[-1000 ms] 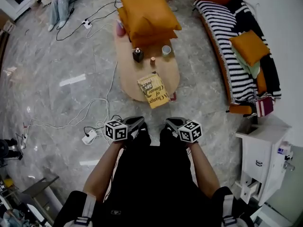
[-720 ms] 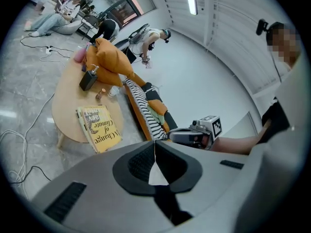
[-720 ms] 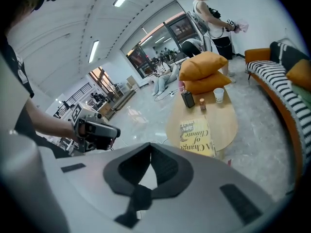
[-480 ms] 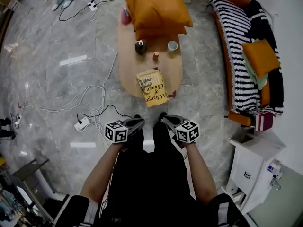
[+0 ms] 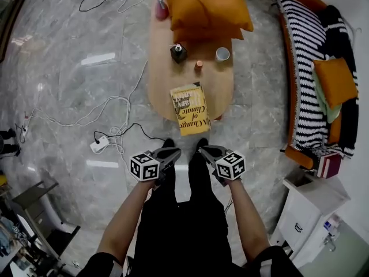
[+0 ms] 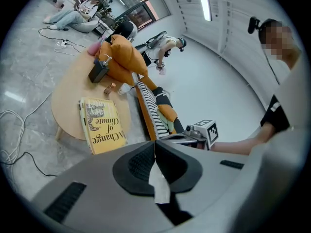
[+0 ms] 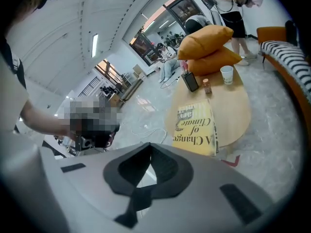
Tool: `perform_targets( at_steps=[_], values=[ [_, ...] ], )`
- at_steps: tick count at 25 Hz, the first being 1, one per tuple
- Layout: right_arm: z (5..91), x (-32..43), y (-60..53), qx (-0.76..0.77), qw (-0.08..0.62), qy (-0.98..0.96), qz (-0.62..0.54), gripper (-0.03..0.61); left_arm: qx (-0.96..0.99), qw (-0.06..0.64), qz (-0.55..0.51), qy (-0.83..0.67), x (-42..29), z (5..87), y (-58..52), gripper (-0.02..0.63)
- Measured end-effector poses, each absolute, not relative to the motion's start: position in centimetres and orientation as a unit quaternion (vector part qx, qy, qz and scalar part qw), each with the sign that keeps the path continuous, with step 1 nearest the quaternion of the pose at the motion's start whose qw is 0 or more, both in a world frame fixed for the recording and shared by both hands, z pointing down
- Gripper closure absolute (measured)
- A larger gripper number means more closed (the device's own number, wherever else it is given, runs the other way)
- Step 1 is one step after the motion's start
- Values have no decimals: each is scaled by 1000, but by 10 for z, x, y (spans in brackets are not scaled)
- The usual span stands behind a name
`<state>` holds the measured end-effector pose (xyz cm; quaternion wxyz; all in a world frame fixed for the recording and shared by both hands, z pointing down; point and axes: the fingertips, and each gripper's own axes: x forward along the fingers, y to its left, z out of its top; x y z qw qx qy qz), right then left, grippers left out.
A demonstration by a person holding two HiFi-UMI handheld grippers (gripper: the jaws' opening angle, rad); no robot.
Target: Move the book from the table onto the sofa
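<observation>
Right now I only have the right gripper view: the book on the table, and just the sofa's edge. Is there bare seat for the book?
Observer: Yes. The head view shows the sofa with bare striped seat beside an orange cushion.
Operator: Is the left gripper carrying anything?
Observer: No. The left gripper has its jaws together, with nothing between them.
Operator: Anything by the sofa's near end?
Observer: A white cabinet stands there.
</observation>
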<state>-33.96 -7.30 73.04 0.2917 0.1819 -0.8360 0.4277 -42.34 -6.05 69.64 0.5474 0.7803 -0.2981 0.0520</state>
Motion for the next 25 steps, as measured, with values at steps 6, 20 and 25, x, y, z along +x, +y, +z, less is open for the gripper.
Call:
perform_targets(
  at_steps=[6, 20, 25],
  values=[
    [783, -338, -107, 202, 281, -838, 422, 571, 769, 555, 65, -310, -432, 749, -74, 601],
    [886, -313, -168, 254, 249, -837, 415, 379, 717, 603, 28, -349, -459, 885, -98, 415],
    [902, -314, -181, 242, 230, -840, 427, 339, 701, 622, -21, -349, -450, 909, -111, 355]
  ],
)
